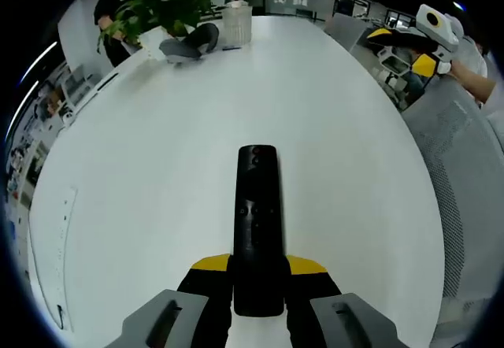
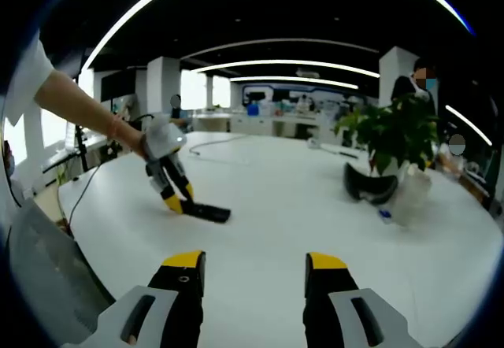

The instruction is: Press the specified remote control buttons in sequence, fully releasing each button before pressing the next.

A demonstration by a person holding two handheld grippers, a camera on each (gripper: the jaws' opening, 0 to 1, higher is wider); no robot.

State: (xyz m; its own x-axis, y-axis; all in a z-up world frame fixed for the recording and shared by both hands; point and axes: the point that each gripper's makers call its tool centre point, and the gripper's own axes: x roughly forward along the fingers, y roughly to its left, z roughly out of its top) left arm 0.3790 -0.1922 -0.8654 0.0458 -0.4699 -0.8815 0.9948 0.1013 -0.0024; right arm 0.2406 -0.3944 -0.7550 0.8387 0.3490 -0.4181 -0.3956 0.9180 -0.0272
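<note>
We see the left gripper (image 1: 258, 285) clamped on the near end of the remote (image 1: 257, 222), which lies flat on the white counter (image 1: 142, 190) and points away along the jaws. From the right gripper view, the same left gripper (image 2: 179, 201) pins the remote (image 2: 206, 212) at the counter's left side. The right gripper (image 2: 253, 273) hovers above the counter with its jaws apart and nothing between them, well apart from the remote. Beyond stand a plant (image 2: 391, 131) and a dark headset (image 2: 370, 186).

We judge two risks: a yellow tip wide of the target button would press a neighbour, and a downward push on the free far end could make the remote pivot or slide in the clamp.
</note>
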